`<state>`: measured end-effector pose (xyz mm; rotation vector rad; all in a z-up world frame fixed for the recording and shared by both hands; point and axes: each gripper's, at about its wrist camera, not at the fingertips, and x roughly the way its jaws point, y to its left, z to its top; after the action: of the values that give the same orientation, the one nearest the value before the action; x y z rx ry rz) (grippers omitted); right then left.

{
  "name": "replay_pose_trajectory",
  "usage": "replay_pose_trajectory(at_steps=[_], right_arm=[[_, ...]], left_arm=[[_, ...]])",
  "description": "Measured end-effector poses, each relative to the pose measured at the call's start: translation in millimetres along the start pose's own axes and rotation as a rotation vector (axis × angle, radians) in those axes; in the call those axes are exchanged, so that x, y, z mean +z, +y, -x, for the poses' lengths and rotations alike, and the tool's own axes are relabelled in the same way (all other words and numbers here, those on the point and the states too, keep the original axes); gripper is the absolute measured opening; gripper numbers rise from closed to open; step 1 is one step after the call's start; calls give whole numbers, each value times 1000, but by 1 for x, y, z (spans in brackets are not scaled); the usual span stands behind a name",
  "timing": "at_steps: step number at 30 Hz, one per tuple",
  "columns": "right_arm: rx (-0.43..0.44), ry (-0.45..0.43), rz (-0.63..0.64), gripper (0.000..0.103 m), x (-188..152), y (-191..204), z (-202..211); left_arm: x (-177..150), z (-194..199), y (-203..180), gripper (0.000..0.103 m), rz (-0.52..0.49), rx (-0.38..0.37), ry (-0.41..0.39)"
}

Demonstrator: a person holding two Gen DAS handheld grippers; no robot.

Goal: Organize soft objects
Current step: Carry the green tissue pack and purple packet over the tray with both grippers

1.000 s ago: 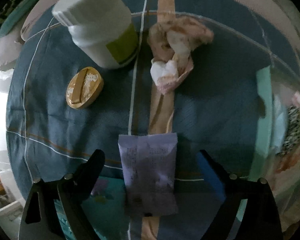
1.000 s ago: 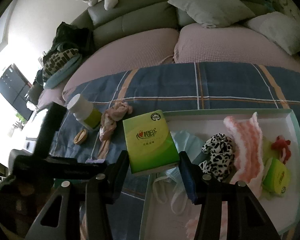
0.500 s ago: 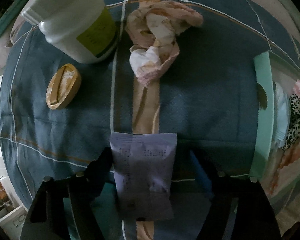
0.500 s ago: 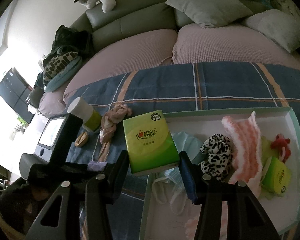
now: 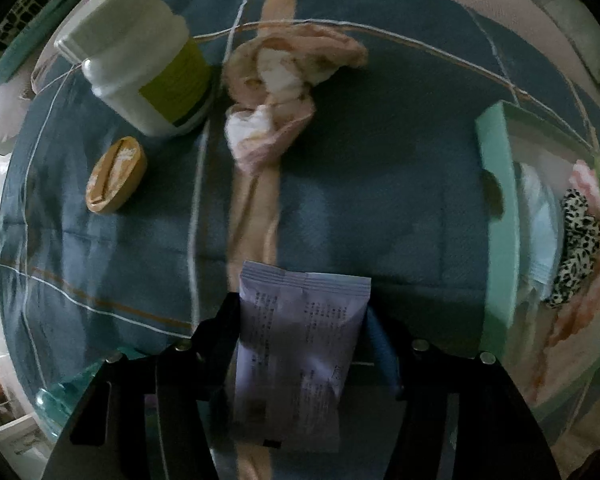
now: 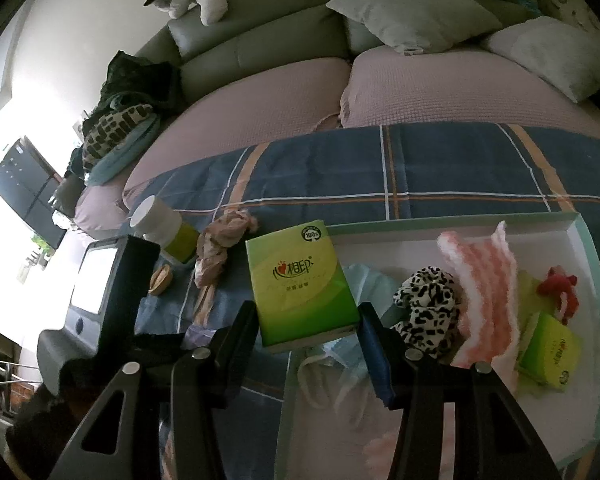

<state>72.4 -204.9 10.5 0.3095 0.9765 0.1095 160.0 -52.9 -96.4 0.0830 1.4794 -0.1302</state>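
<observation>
Purple packet [image 5: 300, 344] now squeezed tight in left claw [image 5: 300, 320], was loose before; ready for tray [image 6: 452, 226]. Right claw [image 6: 308, 316] grips green tissue pack [image 6: 300, 280]

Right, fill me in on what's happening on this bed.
A person is sorting soft items into a tray on the plaid blanket. The left tongs have closed on a pale purple packet; a second ago they were open around it. The right tongs hold a green tissue pack at the tray's left edge. A crumpled pink cloth is not yet picked up.
</observation>
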Motion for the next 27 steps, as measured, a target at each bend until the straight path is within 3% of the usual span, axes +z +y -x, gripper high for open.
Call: replay_pose_trajectory(at_steps=[7, 14, 27], right_arm=[[-27, 10, -10, 53, -1, -7, -4], [-53, 12, -23, 53, -1, -13, -5], [-47, -43, -63, 53, 0, -25, 20]], left_arm=[[-13, -1, -26, 61, -4, 16, -53], [-14, 7, -32, 60, 0, -39, -87], [-28, 65, -31, 60, -2, -93, -237]])
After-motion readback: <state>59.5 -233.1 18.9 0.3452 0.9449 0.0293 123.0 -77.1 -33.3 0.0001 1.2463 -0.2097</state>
